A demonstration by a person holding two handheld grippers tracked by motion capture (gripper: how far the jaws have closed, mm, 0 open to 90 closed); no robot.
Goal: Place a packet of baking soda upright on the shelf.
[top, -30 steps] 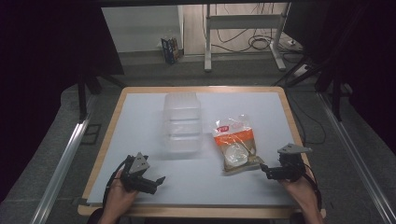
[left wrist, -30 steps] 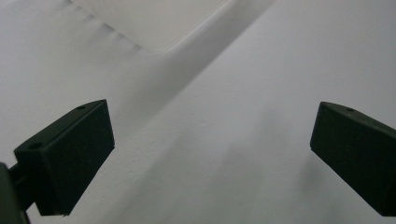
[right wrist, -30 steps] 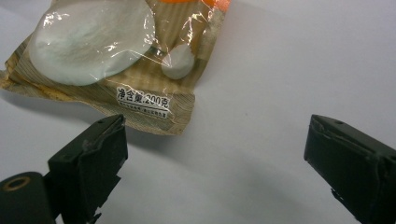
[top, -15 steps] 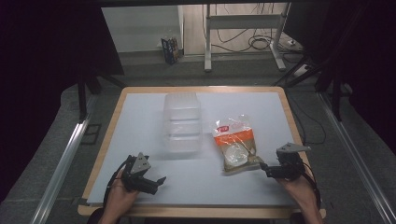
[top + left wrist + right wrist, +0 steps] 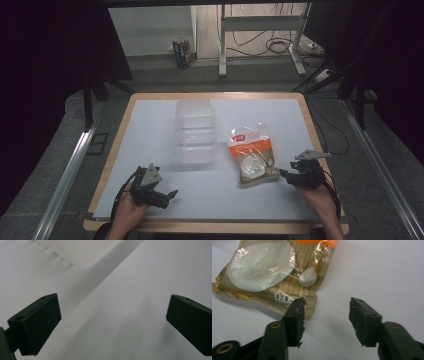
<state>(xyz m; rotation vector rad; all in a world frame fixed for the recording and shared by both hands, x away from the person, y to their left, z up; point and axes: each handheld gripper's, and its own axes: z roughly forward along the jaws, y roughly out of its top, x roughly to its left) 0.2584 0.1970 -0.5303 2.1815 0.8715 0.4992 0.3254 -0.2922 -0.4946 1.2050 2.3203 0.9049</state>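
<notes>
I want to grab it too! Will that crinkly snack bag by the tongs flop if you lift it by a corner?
Probably floppy: the snack bag is thin, wrinkled film. Its shiny plastic may slip between the right tongs, whose jaws have just been closing beside its corner. It looks light.

We see our left gripper (image 5: 113,320) with jaws wide apart over the white table (image 5: 140,285), a clear container (image 5: 77,251) farther off.

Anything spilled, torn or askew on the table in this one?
Nothing stands out. The snack bag lies flat and sealed, slightly angled, beside the clear container. The right gripper, its jaws just closing, has one corner of the bag between them, not yet pinched.
</notes>
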